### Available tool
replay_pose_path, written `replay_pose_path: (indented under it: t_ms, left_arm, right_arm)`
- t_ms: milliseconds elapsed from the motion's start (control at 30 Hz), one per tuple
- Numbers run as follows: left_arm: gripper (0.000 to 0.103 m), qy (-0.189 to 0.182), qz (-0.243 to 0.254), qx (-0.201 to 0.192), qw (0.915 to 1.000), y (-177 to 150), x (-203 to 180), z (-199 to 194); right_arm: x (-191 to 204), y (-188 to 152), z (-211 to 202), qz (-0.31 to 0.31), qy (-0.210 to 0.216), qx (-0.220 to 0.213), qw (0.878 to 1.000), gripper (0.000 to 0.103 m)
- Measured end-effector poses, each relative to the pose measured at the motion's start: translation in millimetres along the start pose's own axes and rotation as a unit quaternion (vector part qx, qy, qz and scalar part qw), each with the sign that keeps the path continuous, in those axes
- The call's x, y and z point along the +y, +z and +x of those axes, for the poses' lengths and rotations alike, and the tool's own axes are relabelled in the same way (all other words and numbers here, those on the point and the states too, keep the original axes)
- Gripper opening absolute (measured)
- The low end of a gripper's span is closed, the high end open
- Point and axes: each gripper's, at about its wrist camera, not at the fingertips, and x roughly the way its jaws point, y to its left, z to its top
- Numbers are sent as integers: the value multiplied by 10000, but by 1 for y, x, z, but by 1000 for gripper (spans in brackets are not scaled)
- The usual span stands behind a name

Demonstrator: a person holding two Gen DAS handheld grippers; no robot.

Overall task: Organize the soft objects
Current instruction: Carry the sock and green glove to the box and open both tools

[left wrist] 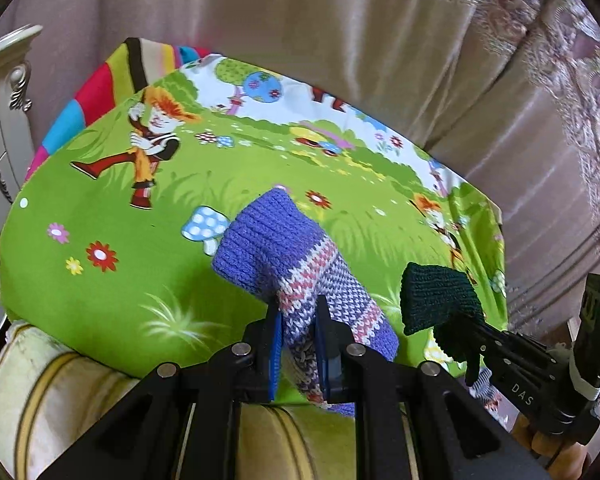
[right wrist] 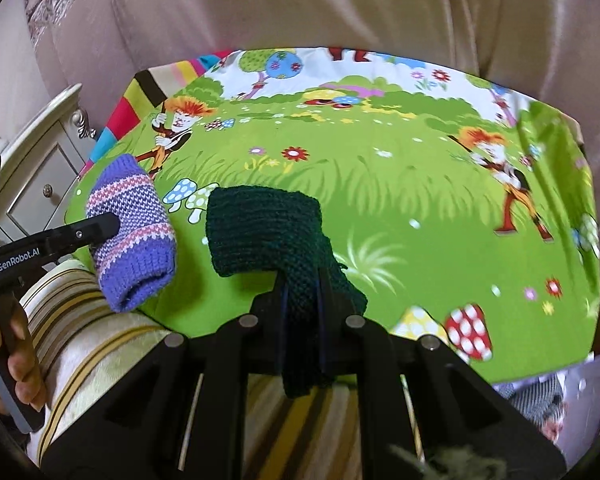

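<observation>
Two grippers, two knits, one cartoon cloth

Lower centre, the left gripper [left wrist: 298, 344] pinches one purple knit [left wrist: 276, 256]; the right gripper [right wrist: 302, 322] pinches one dark green knit [right wrist: 264, 228], both above the green cloth [right wrist: 400, 208]. Lettering reads "DAS" lower right, "GenRobot.AI" at left.

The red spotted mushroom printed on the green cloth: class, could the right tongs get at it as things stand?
Probably not to grip: the way to the mushroom lies clear, but the right tongs are shut on the dark green knit.
</observation>
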Motion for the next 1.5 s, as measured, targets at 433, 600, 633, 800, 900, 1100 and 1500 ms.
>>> replay_pose_path:
  t_ms: [433,600,633,800,900,1100,1500]
  left_arm:
    - [15,-442,608,129,9971,-34,-67,-18]
    - [15,-625,887,247,9938,-50,-97,-21]
    - [15,-650,926,266,9932,-52,-101,-21]
    - [15,-859,1130,443,9889,-66,-124,-20]
    - [15,-970,1202,559,9864,-73,-137,-19]
    - [15,-1229,1464,762,9786,-88,-168,-16]
    - [16,-1695,2259,1196,9518,-122,-245,1]
  right_arm:
    - [-37,-51,-77,422,-486,-208,9977,15]
    - [-54,-71,-102,638,-694,-288,9951,15]
    - [-59,-75,-108,693,-738,-309,9944,15]
    - [-74,-91,-131,883,-924,-397,9910,15]
    - [-87,-101,-145,1016,-1073,-429,9881,15]
    - [-113,-123,-171,1292,-1445,-437,9801,15]
    - [-165,-156,-206,1882,-2179,-465,9565,15]
